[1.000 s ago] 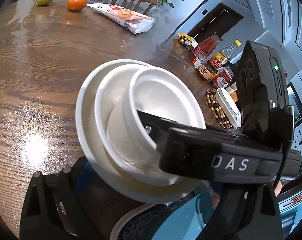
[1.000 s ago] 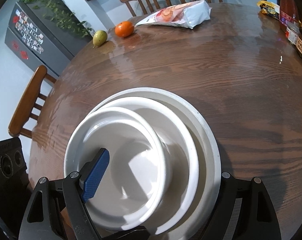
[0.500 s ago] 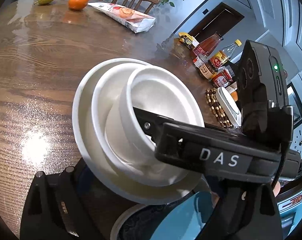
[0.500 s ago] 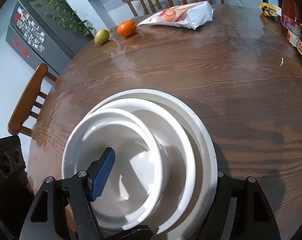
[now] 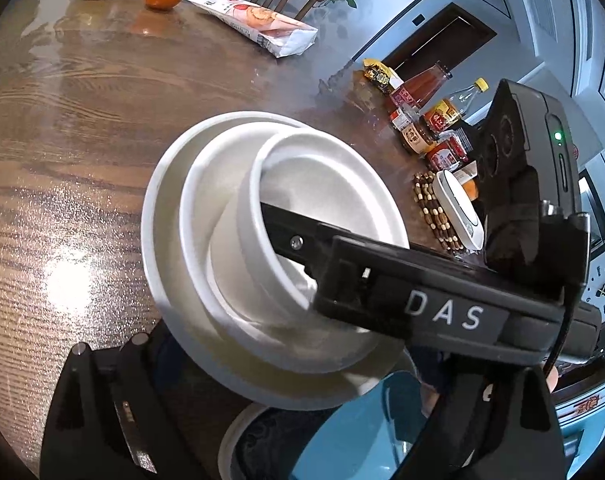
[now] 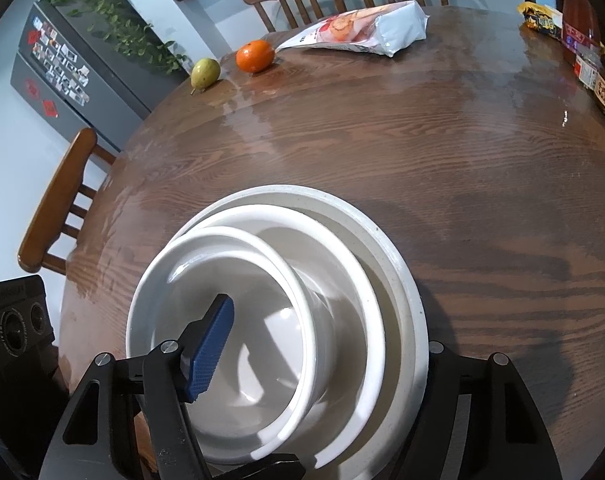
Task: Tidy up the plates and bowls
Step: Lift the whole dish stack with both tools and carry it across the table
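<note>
A stack of white dishes is held tilted above the round wooden table [image 6: 442, 168]: a small bowl [image 6: 238, 344] nested in a wider bowl [image 6: 342, 272], on a large plate [image 6: 398, 280]. My right gripper [image 6: 302, 412] is shut on the stack's near rim, one blue-padded finger [image 6: 210, 356] inside the small bowl and the other beneath. In the left wrist view the stack [image 5: 206, 240] shows with the right gripper's body [image 5: 442, 312] across it. My left gripper [image 5: 286, 420] stands open below the stack, over a blue bowl [image 5: 354, 432] on a patterned plate [image 5: 258, 440].
A pear [image 6: 204, 73], an orange [image 6: 255, 55] and a snack bag [image 6: 362, 26] lie at the far edge. Sauce bottles and jars [image 5: 422, 120], a bead mat [image 5: 434, 212] and a white dish [image 5: 458, 208] crowd the right side. Wooden chairs [image 6: 58, 200] ring the table.
The stack of white dishes, held by my right gripper, has lifted and shifted slightly away from the blue bowl. My left gripper has stayed open below it.
</note>
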